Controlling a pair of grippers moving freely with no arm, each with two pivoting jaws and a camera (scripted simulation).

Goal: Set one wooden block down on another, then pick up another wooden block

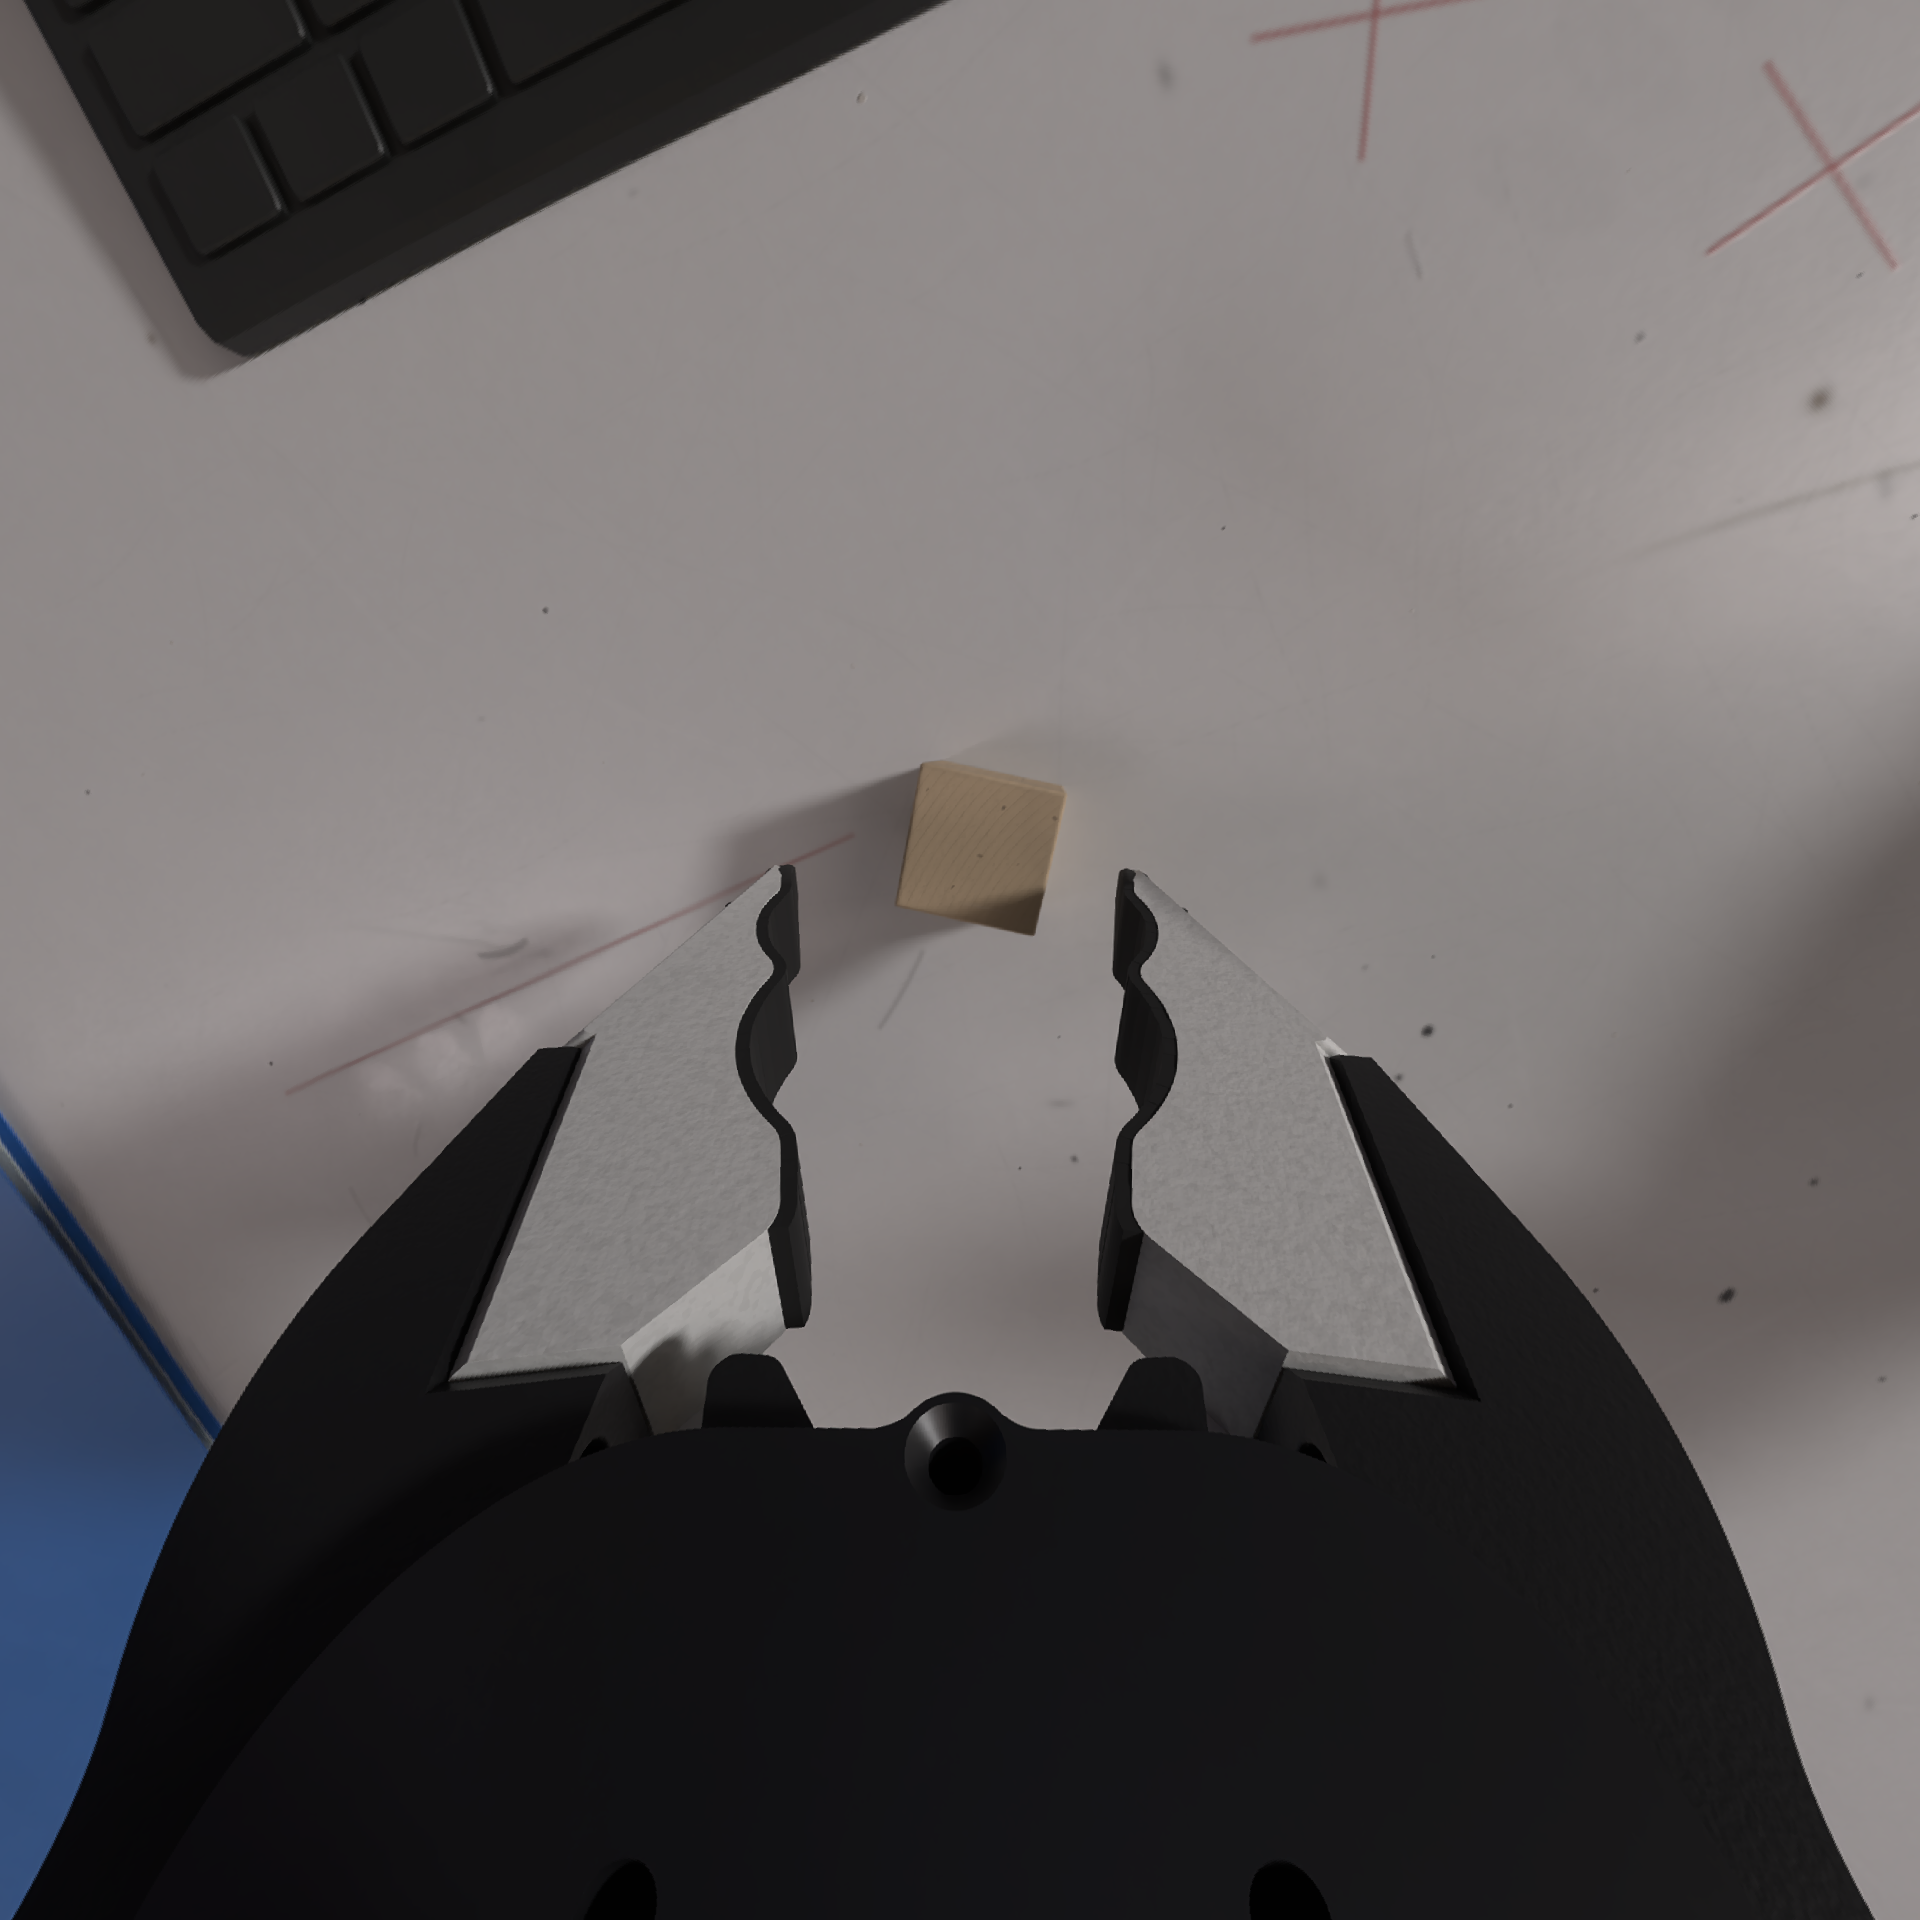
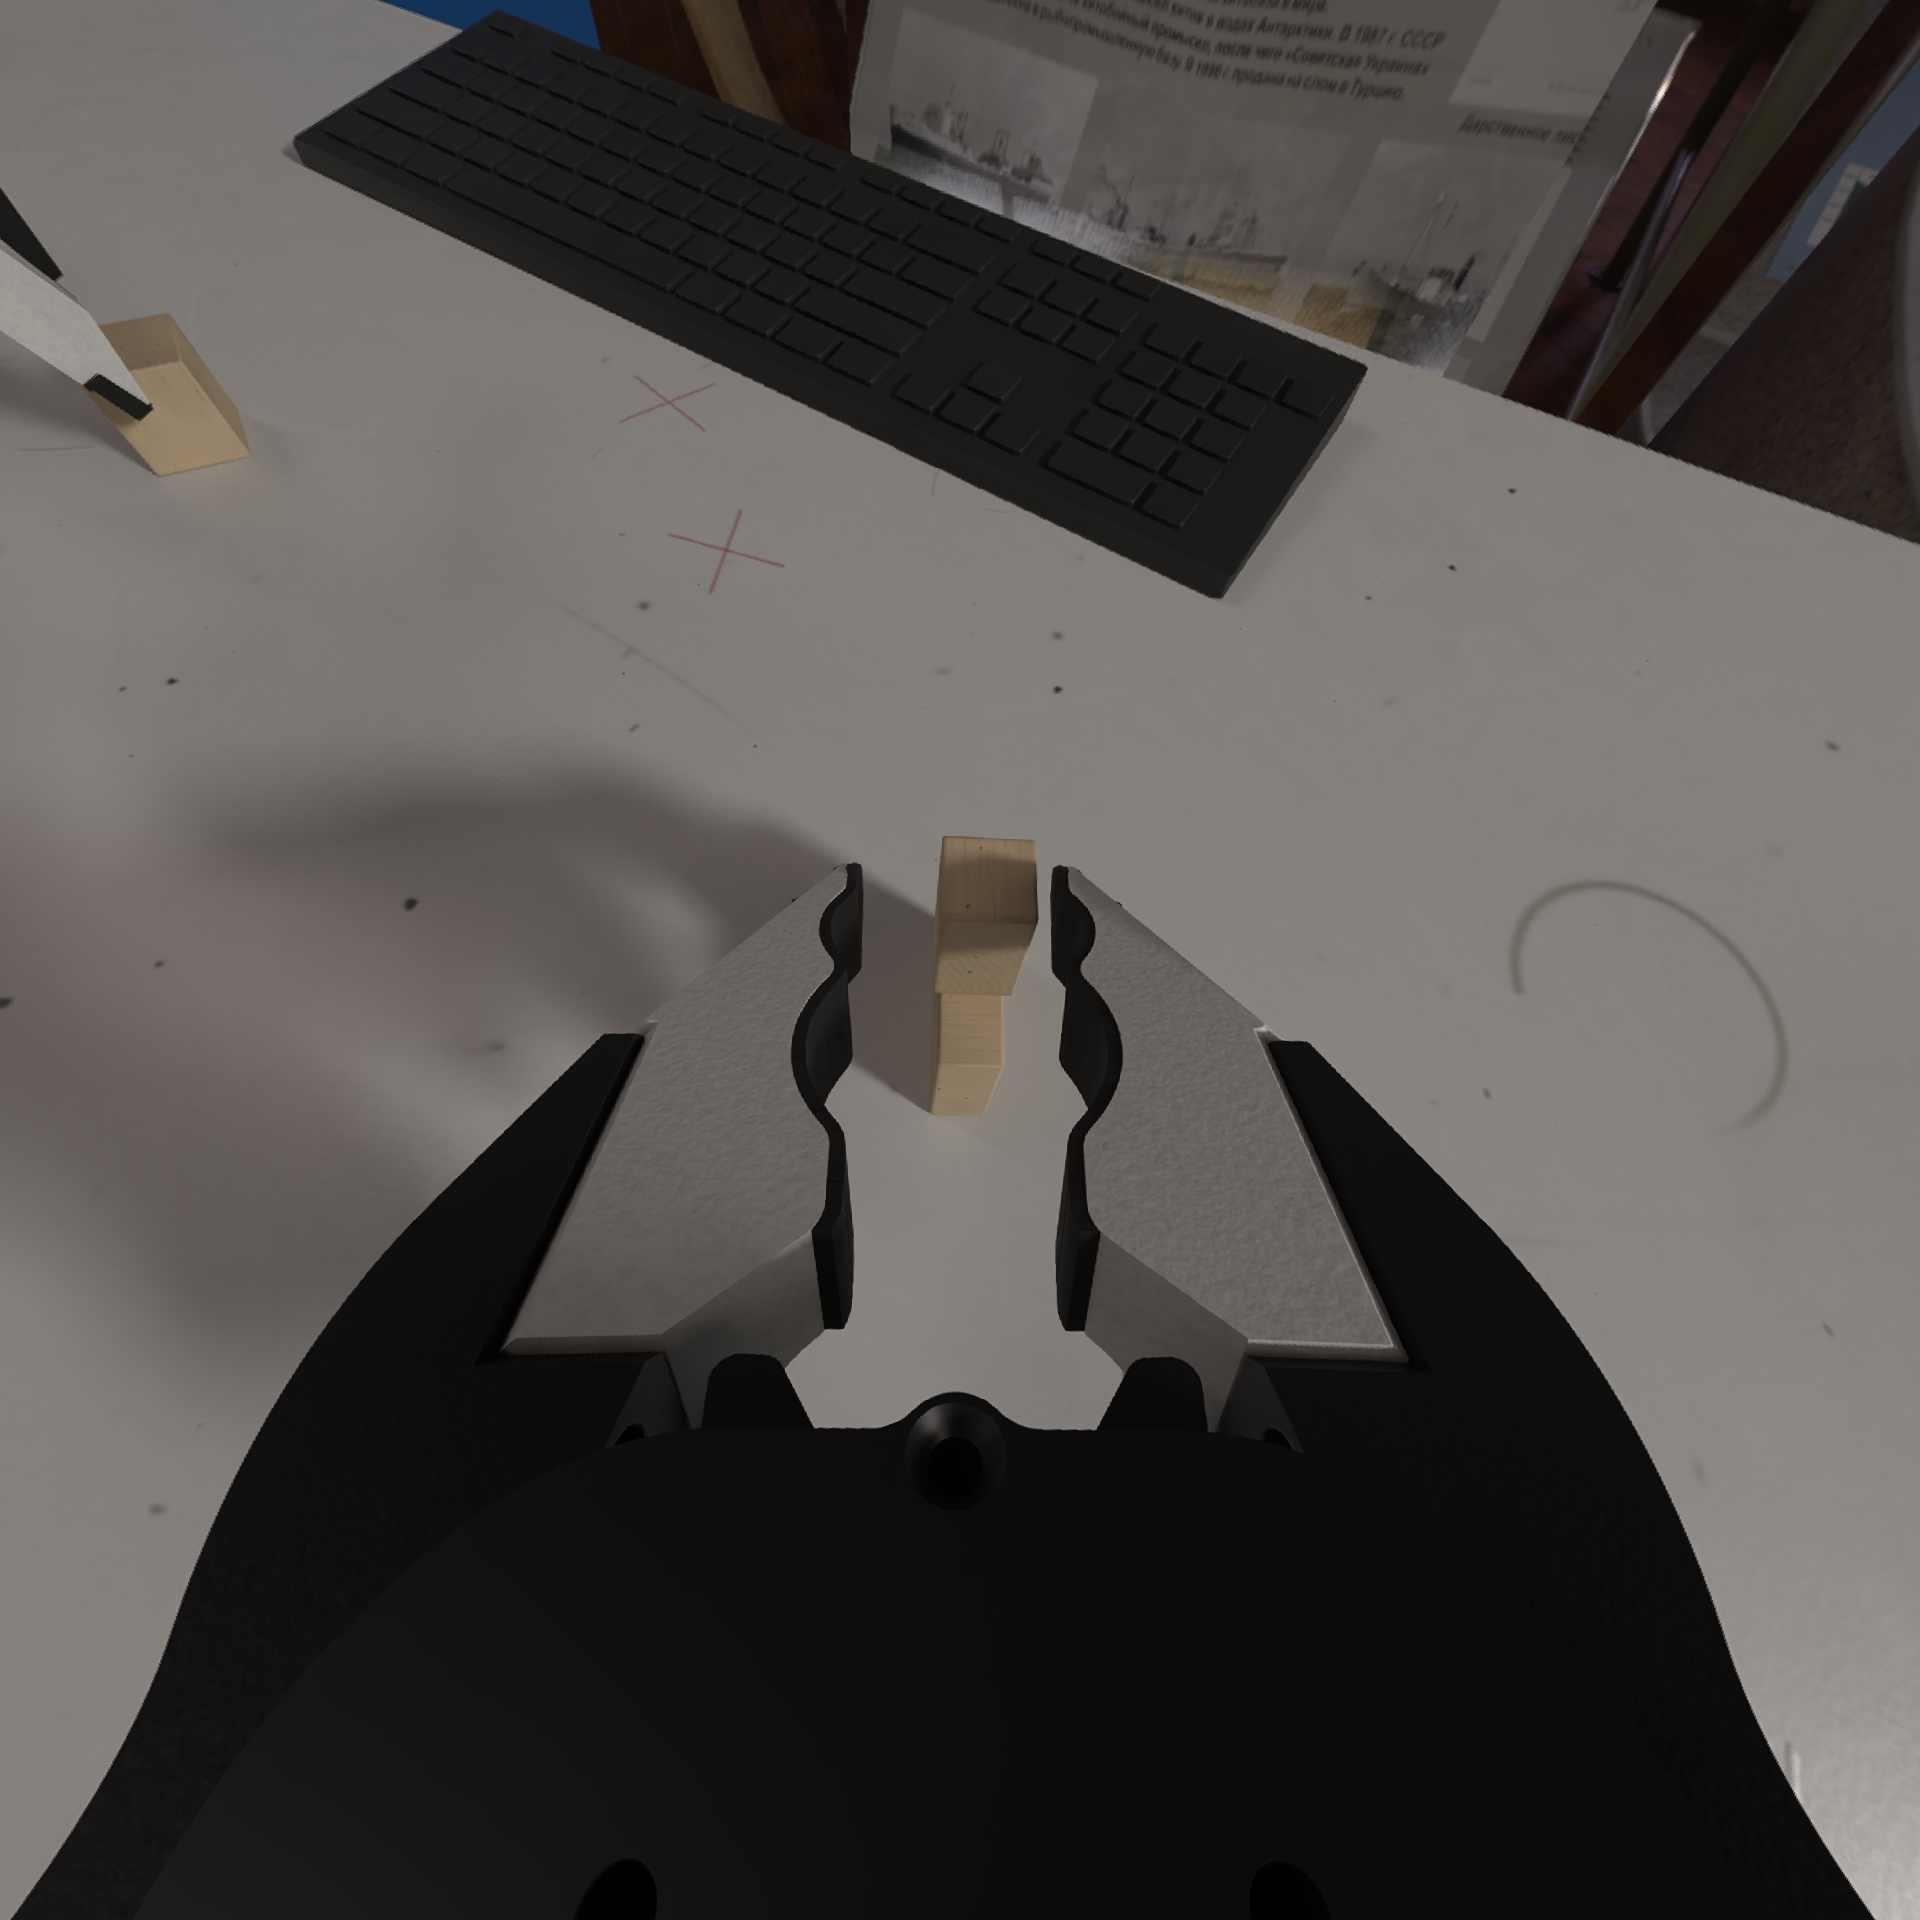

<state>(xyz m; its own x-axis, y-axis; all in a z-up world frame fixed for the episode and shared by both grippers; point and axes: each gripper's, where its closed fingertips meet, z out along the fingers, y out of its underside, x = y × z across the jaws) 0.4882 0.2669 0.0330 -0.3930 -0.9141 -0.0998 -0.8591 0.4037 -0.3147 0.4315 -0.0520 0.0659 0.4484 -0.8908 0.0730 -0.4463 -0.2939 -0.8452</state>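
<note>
Right wrist view: right gripper (image 2: 956, 883) parted narrowly around upper block (image 2: 985, 881), stacked askew on lower block (image 2: 968, 1055); your withdrawal could topple it. Left gripper (image 1: 956, 888) gapes wide over lone block (image 1: 982, 847) (frame centre).

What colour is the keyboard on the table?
The keyboard is plain black, keys and frame alike; the right wrist view shows it best.

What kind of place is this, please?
Probably an office desk used as a test bench. A black keyboard lies on a white table marked with red crosses and scuffs, and three wooden blocks are set out, two of them stacked.
</note>
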